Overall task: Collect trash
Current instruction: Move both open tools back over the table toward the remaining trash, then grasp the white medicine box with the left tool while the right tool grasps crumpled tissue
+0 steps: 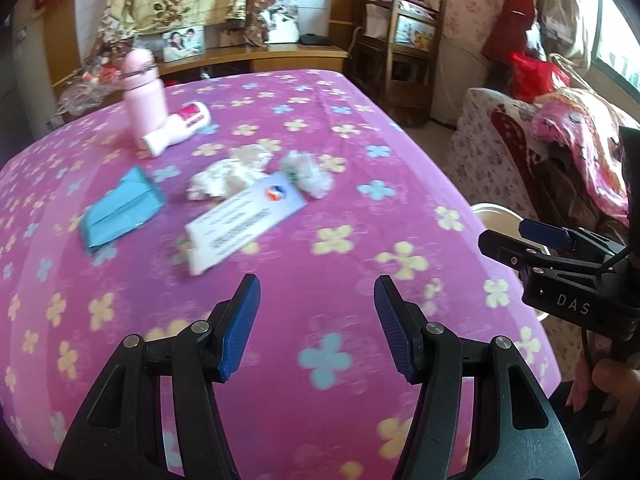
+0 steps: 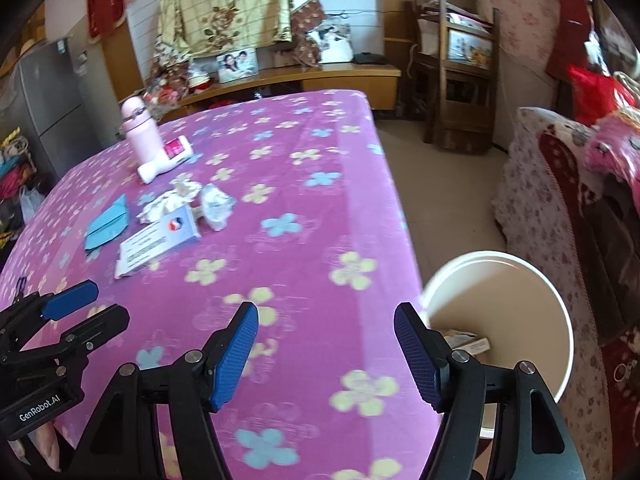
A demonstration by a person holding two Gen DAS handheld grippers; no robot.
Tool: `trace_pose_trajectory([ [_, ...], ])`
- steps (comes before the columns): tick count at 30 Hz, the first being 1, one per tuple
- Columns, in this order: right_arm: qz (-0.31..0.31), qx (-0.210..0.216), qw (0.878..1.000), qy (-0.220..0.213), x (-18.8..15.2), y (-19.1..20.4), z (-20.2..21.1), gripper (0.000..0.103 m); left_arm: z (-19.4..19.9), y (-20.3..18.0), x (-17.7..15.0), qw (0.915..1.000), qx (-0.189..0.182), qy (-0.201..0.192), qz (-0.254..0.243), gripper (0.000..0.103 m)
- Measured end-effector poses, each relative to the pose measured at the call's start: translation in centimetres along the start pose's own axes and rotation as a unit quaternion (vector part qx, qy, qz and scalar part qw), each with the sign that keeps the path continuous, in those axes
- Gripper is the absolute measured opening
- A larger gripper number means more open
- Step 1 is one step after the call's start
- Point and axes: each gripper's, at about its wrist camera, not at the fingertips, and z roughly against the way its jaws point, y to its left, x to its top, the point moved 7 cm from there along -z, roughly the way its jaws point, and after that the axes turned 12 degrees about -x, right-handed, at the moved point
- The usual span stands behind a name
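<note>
Trash (image 1: 232, 178), crumpled tissues by a white card (image 1: 244, 224), lies mid-worktop, ahead-left of both grippers. Left gripper (image 1: 318, 322) is seen nearer, half-open, empty; right gripper (image 2: 326, 354) is opening, empty, beside the bin (image 2: 560, 320).

I look across my table (image 2: 304, 208), draped in a purple cloth with pale flowers. Behind its far edge runs a low wooden cabinet (image 2: 320, 74) holding a framed photo (image 2: 237, 65), and above that a yellow floral cloth (image 2: 228, 4) hangs on the white wall. Left of the table stands a grey fridge (image 2: 52, 104). Right of the cabinet, past the table's far corner, sits a dark wooden shelf unit (image 2: 460, 76) on the beige tiled floor (image 2: 436, 184). Right of the table a sofa (image 2: 560, 208) wears floral covers, with daylight coming through a window (image 1: 616, 40) above it.
</note>
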Motion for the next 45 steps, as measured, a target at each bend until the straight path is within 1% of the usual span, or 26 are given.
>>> trace_pose_trajectory([
  [8, 0.031, 0.017, 0.999, 0.006, -0.1, 4.9, -0.4, 0.069, 2.2, 5.6, -1.3, 0.9987, 0.031, -0.008, 0.04, 0.058],
  [15, 0.05, 0.032, 0.998, 0.016, -0.2, 8.1, -1.0, 0.069, 3.9, 10.5, -2.6, 0.9953, 0.056, -0.014, 0.077, 0.058],
  [21, 0.058, 0.041, 0.997, 0.022, 0.2, 9.9, -1.8, 0.069, 4.7, 14.1, -3.4, 0.9913, 0.059, -0.014, 0.116, 0.058],
  [24, 0.052, 0.046, 0.997, 0.024, 0.9, 10.3, -2.4, 0.069, 4.6, 15.0, -3.3, 0.99, 0.049, -0.014, 0.131, 0.058],
  [28, 0.04, 0.054, 0.997, 0.034, 2.2, 10.4, -3.6, 0.069, 4.0, 14.7, -2.4, 0.9912, 0.024, -0.011, 0.129, 0.058],
  [32, 0.029, 0.054, 0.997, 0.038, 3.7, 10.1, -4.9, 0.069, 2.6, 13.2, -1.0, 0.9945, -0.005, -0.001, 0.105, 0.059],
  [35, 0.016, 0.055, 0.997, 0.045, 5.2, 9.8, -6.4, 0.069, 1.5, 11.9, -0.2, 0.9957, -0.026, 0.008, 0.088, 0.062],
  [40, 0.004, 0.075, 0.995, 0.06, 7.2, 10.4, -9.7, 0.069, 0.4, 10.9, 0.7, 0.9971, -0.037, 0.017, 0.064, 0.062],
  [42, 0.001, 0.075, 0.995, 0.067, 7.8, 10.5, -10.8, 0.069, -0.1, 10.6, 0.9, 0.9973, -0.041, 0.022, 0.057, 0.062],
  [45, -0.008, 0.098, 0.992, 0.078, 8.7, 11.1, -12.4, 0.062, -0.7, 10.4, 1.4, 0.9976, -0.045, 0.025, 0.046, 0.062],
])
